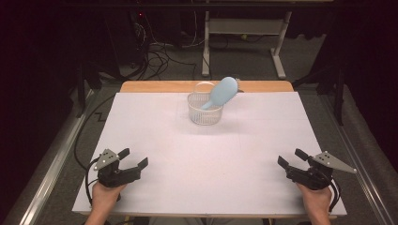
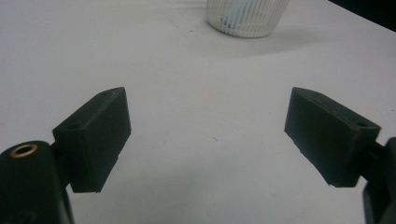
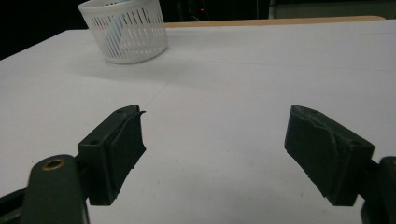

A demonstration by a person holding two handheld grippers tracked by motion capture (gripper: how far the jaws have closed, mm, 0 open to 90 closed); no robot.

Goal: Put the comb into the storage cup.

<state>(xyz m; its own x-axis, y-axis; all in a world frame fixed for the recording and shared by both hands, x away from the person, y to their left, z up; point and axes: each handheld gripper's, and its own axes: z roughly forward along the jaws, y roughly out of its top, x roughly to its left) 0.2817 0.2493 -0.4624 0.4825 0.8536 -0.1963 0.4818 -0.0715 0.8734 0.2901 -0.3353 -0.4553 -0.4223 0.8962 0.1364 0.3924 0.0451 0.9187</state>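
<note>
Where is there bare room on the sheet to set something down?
The white sheet is bare from the white slotted plastic basket holding the light blue scoop to the left hand-held gripper and right hand-held gripper, and either side of the basket. Only the far middle is crowded.

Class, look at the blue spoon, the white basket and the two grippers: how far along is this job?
Done, by the look of it: the blue spoon stands handle-down in the white slatted basket, its bowl leaning out over the rim. In hand: nothing; the left gripper and right gripper rest open at the table's near corners, far from the basket. Left: possibly nothing, unless the spoon is to come out again.
</note>
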